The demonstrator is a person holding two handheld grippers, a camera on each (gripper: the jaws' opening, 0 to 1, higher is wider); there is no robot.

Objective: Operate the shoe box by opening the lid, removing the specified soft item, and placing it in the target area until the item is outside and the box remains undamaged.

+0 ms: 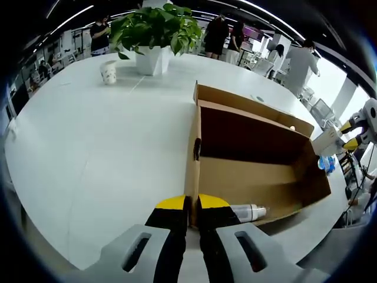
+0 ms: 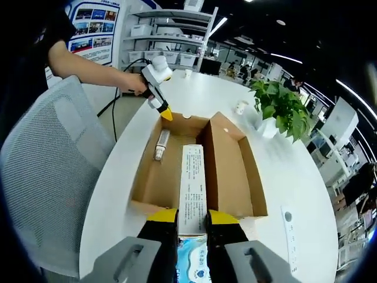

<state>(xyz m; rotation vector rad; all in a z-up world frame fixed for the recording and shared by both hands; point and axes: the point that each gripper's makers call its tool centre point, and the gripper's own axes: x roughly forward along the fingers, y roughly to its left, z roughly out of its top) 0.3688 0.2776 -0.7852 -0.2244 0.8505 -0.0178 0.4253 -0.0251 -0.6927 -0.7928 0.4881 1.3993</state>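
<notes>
The brown shoe box (image 1: 247, 177) stands open on the white table (image 1: 100, 153), its lid (image 1: 253, 106) folded back along the far side. My left gripper (image 1: 192, 203) is shut on the box's near end wall. A silver tube (image 1: 248, 212) lies inside the box. In the right gripper view the box (image 2: 159, 177) lies ahead, with its lid (image 2: 232, 171) beside it. My right gripper (image 2: 192, 217) is shut on a soft white-and-blue tissue pack (image 2: 191, 188) held over the box's near end. The left gripper (image 2: 158, 97), held by a person's hand, grips the far wall.
A potted plant (image 1: 156, 35) and a paper cup (image 1: 108, 72) stand at the table's far side. A grey mesh chair (image 2: 47, 171) sits beside the table. A white strip (image 2: 288, 230) lies on the table by the lid. People stand beyond the table.
</notes>
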